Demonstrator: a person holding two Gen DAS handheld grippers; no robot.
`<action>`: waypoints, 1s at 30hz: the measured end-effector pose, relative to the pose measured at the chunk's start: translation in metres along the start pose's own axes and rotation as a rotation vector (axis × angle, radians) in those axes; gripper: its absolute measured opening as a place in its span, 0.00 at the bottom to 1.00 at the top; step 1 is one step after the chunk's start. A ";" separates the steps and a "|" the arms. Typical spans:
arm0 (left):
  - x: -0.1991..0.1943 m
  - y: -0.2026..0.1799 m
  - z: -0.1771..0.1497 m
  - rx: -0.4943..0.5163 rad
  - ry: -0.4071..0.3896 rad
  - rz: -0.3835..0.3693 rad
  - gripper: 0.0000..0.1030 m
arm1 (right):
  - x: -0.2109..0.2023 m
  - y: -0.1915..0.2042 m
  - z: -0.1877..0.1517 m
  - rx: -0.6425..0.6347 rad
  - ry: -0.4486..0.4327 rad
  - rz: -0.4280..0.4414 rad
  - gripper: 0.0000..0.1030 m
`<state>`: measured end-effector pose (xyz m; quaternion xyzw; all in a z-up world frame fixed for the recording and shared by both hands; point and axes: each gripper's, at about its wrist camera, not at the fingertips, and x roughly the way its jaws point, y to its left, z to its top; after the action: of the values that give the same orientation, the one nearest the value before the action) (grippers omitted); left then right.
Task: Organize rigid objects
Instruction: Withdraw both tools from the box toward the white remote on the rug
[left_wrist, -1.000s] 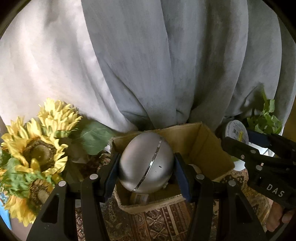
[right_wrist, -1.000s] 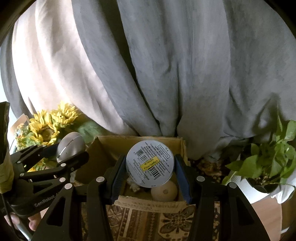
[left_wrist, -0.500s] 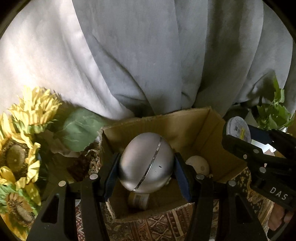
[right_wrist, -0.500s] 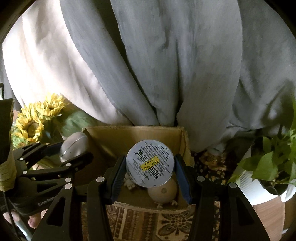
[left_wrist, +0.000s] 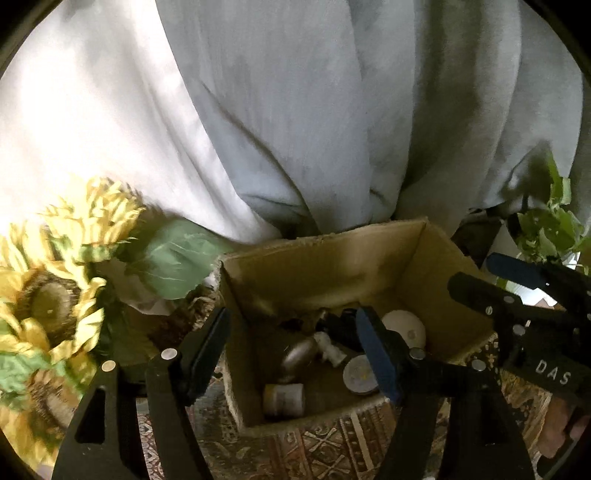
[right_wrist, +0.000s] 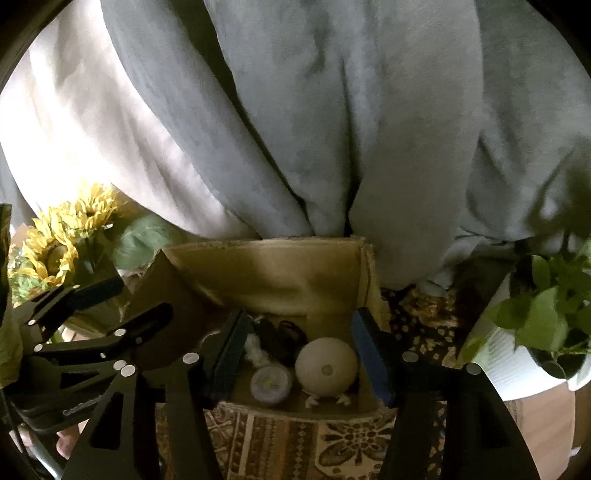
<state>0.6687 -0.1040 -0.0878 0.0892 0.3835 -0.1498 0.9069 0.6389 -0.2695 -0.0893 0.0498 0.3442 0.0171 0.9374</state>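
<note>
Both grippers poised over the open cardboard box, the landmark here. Left gripper with fingers opening, nothing between them, only the box interior below. Right gripper with fingers opening too, likewise empty.

Inside the box, in the left wrist view: a silver egg-shaped thing lying near the middle, a small white figurine just beside it, a round tin flat on the floor toward the right wall, a cream ball behind the tin, a small jar against the near wall, and something dark at the back, too dim to name.

Sunflowers left of the box, a potted plant right of it, a grey curtain behind, patterned cloth under its near edge.

Looks well along: several rigid things already in the box, both grippers free. Nothing loose seen outside the box, though the near table is hidden; cannot tell what remains
</note>
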 end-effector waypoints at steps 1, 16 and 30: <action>-0.006 -0.001 -0.002 0.006 -0.014 0.001 0.68 | -0.005 0.000 -0.002 -0.001 -0.013 -0.010 0.59; -0.084 -0.008 -0.052 -0.013 -0.123 0.021 0.71 | -0.078 0.014 -0.042 -0.019 -0.115 -0.026 0.61; -0.120 -0.030 -0.104 0.133 -0.139 -0.055 0.72 | -0.125 0.023 -0.100 0.014 -0.102 -0.051 0.64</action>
<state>0.5092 -0.0788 -0.0742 0.1280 0.3113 -0.2054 0.9190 0.4791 -0.2472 -0.0825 0.0483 0.2972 -0.0116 0.9535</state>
